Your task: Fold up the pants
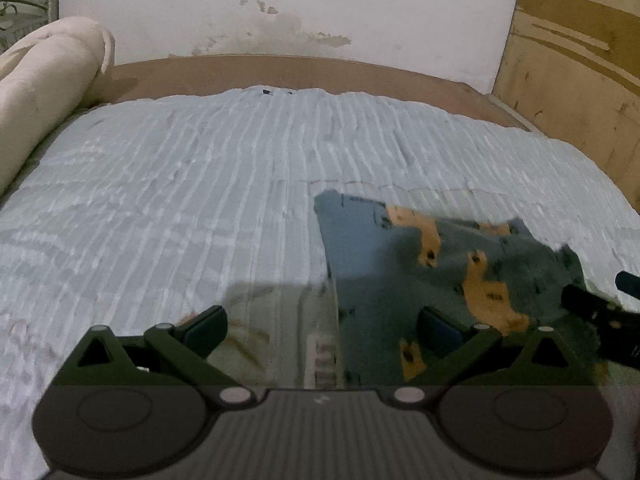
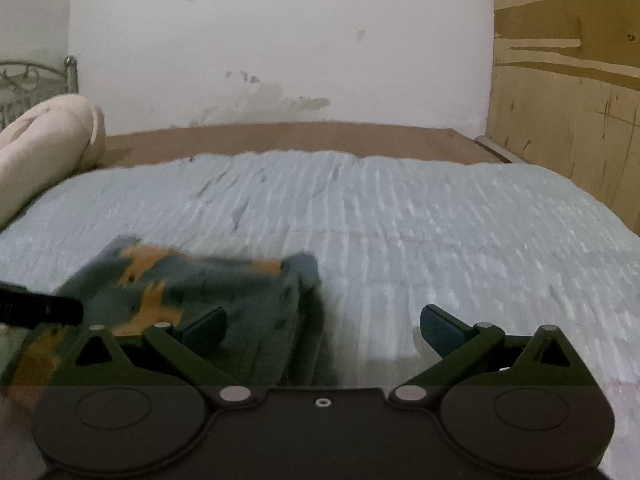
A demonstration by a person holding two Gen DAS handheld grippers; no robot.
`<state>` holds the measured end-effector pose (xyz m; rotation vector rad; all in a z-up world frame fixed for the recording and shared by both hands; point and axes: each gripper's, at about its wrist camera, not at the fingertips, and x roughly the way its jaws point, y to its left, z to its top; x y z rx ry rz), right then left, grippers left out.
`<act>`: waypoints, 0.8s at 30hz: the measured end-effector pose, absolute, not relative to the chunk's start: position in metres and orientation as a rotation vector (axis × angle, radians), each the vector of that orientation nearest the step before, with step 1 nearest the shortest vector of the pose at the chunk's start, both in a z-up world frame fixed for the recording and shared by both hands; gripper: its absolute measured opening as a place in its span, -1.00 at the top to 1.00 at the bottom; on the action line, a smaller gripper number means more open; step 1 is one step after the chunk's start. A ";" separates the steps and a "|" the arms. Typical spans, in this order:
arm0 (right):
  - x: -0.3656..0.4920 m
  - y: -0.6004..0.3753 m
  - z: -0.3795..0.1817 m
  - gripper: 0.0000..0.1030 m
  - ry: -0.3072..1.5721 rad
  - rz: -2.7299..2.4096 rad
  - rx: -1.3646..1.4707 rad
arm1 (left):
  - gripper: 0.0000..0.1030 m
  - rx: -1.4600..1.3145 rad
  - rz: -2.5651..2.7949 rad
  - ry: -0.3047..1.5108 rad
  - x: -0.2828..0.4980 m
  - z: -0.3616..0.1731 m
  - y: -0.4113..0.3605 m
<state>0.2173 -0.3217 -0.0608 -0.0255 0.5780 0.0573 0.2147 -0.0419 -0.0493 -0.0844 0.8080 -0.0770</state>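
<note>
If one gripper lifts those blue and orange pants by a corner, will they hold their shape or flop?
The pants will probably flop: they already lie rumpled in soft folds on the bedspread. They look like thin cloth, so likely light. The ribbed bedspread may drag at them if pushed, bunching rather than sliding. Both grippers, left and right, stand open.

The bed (image 1: 200,208) is covered by a pale blue ribbed bedspread (image 2: 440,240), with bare brown board showing along its far edge. Gray-blue pants (image 1: 380,280) with orange patches lie rumpled on it, ahead and right of the left hand-held gripper (image 1: 322,330). A rolled cream blanket (image 1: 44,80) rests far left.
</note>
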 end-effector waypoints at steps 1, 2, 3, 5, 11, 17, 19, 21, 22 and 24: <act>0.213 -0.321 -0.063 -0.99 0.586 0.056 -0.034 | -0.99 -0.085 -0.077 0.812 0.209 -0.050 -0.042; 0.209 -0.320 -0.065 -0.99 0.592 0.051 -0.043 | -0.99 -0.086 -0.078 0.817 0.204 -0.051 -0.042; 0.203 -0.319 -0.066 -0.99 0.594 0.043 -0.048 | -0.99 -0.090 -0.077 0.820 0.199 -0.052 -0.041; 0.194 -0.320 -0.067 -0.99 0.598 0.031 -0.047 | -0.99 -0.103 -0.070 0.824 0.190 -0.053 -0.039; 0.172 -0.320 -0.073 -0.99 0.625 0.027 -0.031 | -0.99 -0.105 -0.061 0.827 0.165 -0.053 -0.037; 0.142 -0.318 -0.076 -0.99 0.623 0.006 0.015 | -0.99 -0.115 -0.045 0.829 0.139 -0.053 -0.035; 0.125 -0.316 -0.076 -0.99 0.608 0.031 0.038 | -0.99 -0.113 -0.044 0.831 0.129 -0.056 -0.036; 0.110 -0.312 -0.075 -0.99 0.592 0.055 0.043 | -0.99 -0.096 -0.047 0.822 0.117 -0.057 -0.037; 0.104 -0.310 -0.074 -0.99 0.588 0.065 0.040 | -0.99 -0.087 -0.048 0.815 0.112 -0.056 -0.038; 0.095 -0.307 -0.073 -0.99 0.588 0.079 0.035 | -0.99 -0.082 -0.055 0.806 0.105 -0.056 -0.037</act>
